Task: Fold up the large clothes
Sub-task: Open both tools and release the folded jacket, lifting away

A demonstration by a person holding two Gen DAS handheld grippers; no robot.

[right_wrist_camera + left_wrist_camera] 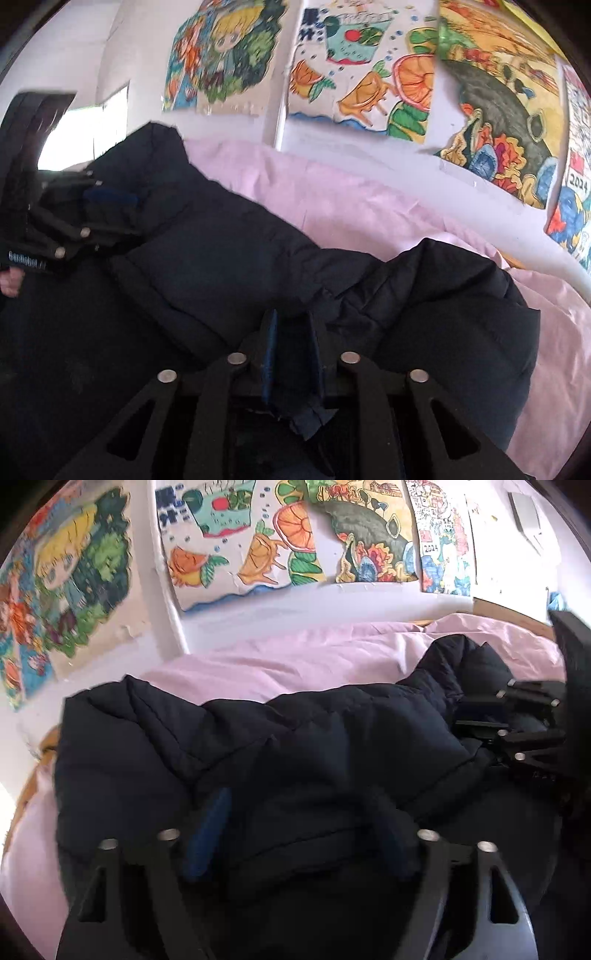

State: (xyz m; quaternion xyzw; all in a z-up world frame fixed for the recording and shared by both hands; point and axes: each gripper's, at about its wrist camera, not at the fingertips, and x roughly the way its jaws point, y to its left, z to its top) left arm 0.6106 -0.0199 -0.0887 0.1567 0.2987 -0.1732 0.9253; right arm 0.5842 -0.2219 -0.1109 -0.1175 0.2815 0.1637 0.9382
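Note:
A dark navy puffer jacket (280,746) lies bunched on a pink bed sheet (295,661). My left gripper (299,834) stands wide open just above the jacket's near part, its blue pads (207,834) clear of the cloth. My right gripper (465,712) comes in from the right over the jacket's far end. In the right wrist view the jacket (229,251) fills the lower left. There my right gripper (291,343) has its jaws narrowly apart, with a loose flap of jacket cloth lying between them near their base. My left gripper (118,214) shows open at the left edge.
Colourful drawings (236,546) cover the white wall behind the bed. A wooden bed frame (517,613) runs along the far right. Bare pink sheet (369,206) lies beyond the jacket. Part of a person's hand (9,284) shows at the left edge.

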